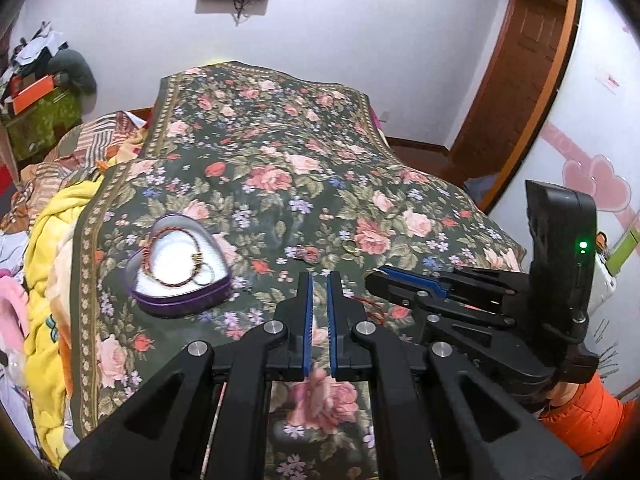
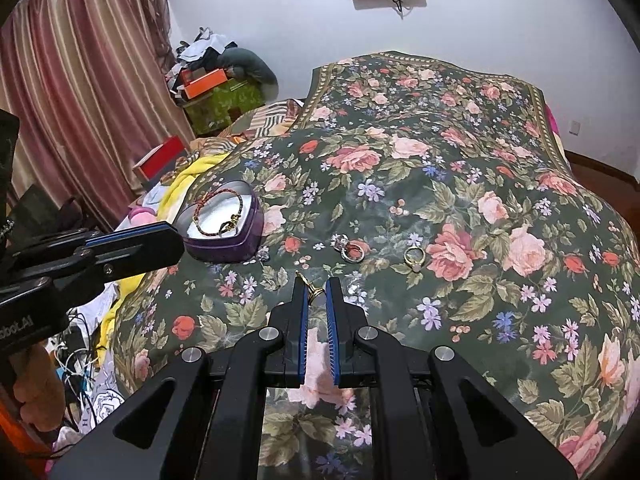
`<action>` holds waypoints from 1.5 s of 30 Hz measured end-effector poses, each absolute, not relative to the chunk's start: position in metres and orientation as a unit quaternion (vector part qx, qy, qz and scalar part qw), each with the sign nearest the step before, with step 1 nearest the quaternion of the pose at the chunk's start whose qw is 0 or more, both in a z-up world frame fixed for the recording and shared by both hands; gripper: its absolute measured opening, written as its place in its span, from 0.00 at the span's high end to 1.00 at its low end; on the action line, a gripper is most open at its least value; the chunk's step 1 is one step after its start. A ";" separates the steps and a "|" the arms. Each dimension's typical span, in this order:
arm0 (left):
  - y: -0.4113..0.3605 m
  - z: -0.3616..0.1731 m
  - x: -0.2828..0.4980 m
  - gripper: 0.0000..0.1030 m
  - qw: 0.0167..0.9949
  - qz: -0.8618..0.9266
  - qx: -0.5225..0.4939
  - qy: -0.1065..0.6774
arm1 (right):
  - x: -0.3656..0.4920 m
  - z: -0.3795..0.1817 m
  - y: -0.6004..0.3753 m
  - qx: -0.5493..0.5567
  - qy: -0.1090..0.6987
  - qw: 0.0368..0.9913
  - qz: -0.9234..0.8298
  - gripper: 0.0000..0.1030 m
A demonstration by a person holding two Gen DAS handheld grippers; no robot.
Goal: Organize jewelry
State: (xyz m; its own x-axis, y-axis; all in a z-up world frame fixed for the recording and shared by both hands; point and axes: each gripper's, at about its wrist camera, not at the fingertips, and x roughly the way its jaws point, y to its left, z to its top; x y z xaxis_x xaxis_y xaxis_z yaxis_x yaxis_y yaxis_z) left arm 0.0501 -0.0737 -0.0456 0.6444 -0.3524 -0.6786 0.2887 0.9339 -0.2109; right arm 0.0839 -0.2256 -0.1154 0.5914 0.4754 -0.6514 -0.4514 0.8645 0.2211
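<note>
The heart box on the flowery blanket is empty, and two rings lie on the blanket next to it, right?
Not quite. The heart box is not empty: a braided bracelet lies inside it, as the right wrist view shows. The rest holds: it sits on the flowery blanket, with a silver ring and a gold ring lying beside it.

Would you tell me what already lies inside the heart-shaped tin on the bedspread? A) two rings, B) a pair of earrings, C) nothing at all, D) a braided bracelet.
D: a braided red and gold bracelet is coiled on the white lining of the heart-shaped tin, while the two rings lie out on the bedspread.
</note>
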 end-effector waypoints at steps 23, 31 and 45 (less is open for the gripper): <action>-0.035 -0.125 0.057 0.64 0.872 -0.134 -0.034 0.470 | 0.082 -0.129 -0.187 -0.042 0.410 0.865 0.286 0.93; -0.065 -0.132 0.059 0.64 0.862 -0.171 -0.013 0.478 | 0.087 -0.155 -0.212 -0.040 0.451 0.855 0.253 0.93; -0.117 -0.145 0.076 0.77 0.855 -0.214 0.040 0.470 | 0.088 -0.161 -0.236 -0.021 0.453 0.857 0.243 0.93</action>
